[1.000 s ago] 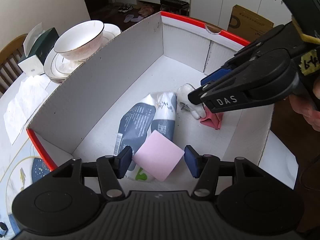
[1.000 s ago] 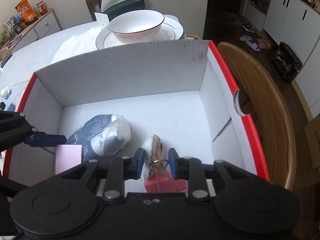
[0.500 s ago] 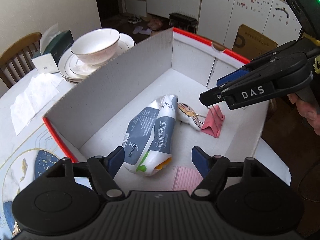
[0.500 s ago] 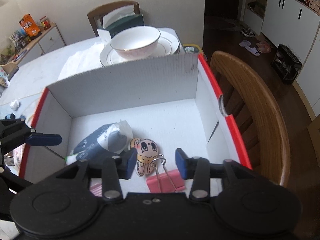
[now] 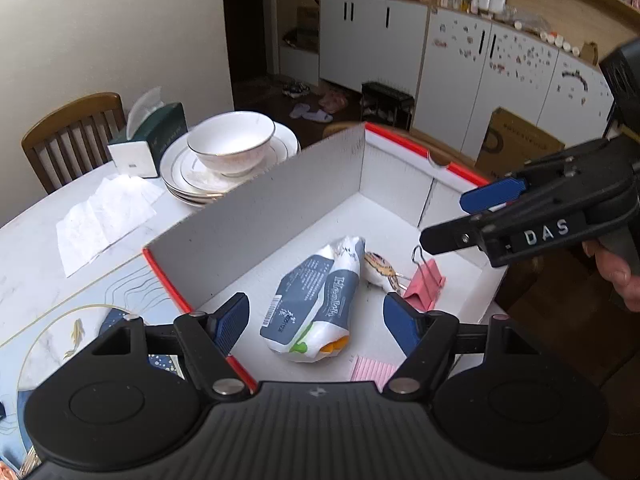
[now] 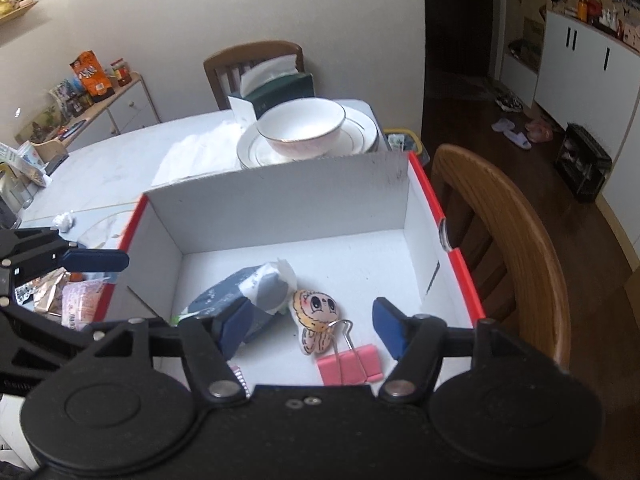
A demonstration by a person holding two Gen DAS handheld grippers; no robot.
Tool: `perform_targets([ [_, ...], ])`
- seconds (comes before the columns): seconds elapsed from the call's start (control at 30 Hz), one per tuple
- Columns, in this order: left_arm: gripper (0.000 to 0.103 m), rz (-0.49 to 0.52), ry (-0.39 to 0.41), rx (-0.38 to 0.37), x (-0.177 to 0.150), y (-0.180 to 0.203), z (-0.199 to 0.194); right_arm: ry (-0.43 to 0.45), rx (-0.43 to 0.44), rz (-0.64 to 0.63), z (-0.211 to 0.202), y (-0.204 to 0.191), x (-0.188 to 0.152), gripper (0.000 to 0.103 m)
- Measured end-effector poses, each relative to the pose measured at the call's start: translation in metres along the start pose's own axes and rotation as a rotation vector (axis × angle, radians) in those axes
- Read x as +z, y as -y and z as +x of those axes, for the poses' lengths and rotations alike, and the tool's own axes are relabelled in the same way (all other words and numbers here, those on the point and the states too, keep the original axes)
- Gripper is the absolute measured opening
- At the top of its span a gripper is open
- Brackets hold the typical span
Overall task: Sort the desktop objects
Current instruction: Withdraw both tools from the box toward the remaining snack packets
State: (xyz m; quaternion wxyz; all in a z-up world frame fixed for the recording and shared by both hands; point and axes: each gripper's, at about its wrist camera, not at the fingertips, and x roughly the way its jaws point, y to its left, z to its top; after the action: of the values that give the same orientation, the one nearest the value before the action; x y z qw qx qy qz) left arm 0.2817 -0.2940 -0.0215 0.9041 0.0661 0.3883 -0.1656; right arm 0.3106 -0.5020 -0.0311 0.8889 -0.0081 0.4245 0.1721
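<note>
Both grippers hang above the box [image 5: 280, 200], holding nothing. Left gripper [image 5: 316, 322] spread wide, right gripper [image 6: 310, 326] spread wide too. Down on the box floor: the tissue pack [image 5: 316, 300] in the middle, the doll charm [image 6: 314, 312] just beside it, the pink clip [image 6: 348, 364] touching the charm, the pink pad [image 5: 372, 368] at the near edge.

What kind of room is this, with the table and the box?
Probably a dining room in someone's home. A bowl sits on stacked plates on the table, wooden chairs stand around it, and slippers lie on the floor by white cabinets.
</note>
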Motion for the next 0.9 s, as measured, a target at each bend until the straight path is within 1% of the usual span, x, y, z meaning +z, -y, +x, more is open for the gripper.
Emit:
perform_targets([
  [0.03, 0.073, -0.003, 0.009, -0.002, -0.001, -0.001, -0.003, 0.009, 0.002, -0.004, -0.003, -0.001, -0.001, 0.080],
  [0.2, 0.073, -0.020, 0.039, -0.016, -0.005, -0.008, -0.015, 0.034, -0.005, -0.002, -0.011, -0.007, -0.005, 0.082],
  [0.3, 0.074, -0.022, 0.055, -0.018, -0.008, -0.013, -0.023, 0.049, -0.002, 0.004, -0.015, -0.011, -0.007, 0.086],
  [0.37, 0.079, -0.031, 0.067, -0.026, -0.011, -0.018, -0.029, 0.064, 0.006, 0.010, -0.019, -0.016, -0.009, 0.088],
  [0.4, 0.080, -0.036, 0.071, -0.032, -0.013, -0.021, -0.031, 0.072, 0.006, 0.014, -0.021, -0.019, -0.009, 0.091],
  [0.5, 0.080, -0.047, 0.082, -0.046, -0.017, -0.031, -0.038, 0.104, 0.013, 0.033, -0.028, -0.027, -0.011, 0.096],
  [0.57, 0.081, -0.048, 0.089, -0.048, -0.021, -0.037, -0.043, 0.121, 0.005, 0.045, -0.031, -0.034, -0.012, 0.097],
  [0.6, 0.083, -0.050, 0.092, -0.049, -0.023, -0.041, -0.045, 0.126, -0.004, 0.054, -0.032, -0.037, -0.012, 0.098],
  [0.77, 0.084, -0.059, 0.123, -0.047, -0.036, -0.060, -0.061, 0.143, -0.021, 0.084, -0.035, -0.058, -0.016, 0.101],
  [0.83, 0.088, -0.061, 0.138, -0.042, -0.040, -0.068, -0.067, 0.146, -0.029, 0.090, -0.035, -0.068, -0.018, 0.101],
  [0.9, 0.094, -0.067, 0.144, -0.056, -0.045, -0.077, -0.073, 0.145, -0.035, 0.095, -0.034, -0.079, -0.019, 0.101],
])
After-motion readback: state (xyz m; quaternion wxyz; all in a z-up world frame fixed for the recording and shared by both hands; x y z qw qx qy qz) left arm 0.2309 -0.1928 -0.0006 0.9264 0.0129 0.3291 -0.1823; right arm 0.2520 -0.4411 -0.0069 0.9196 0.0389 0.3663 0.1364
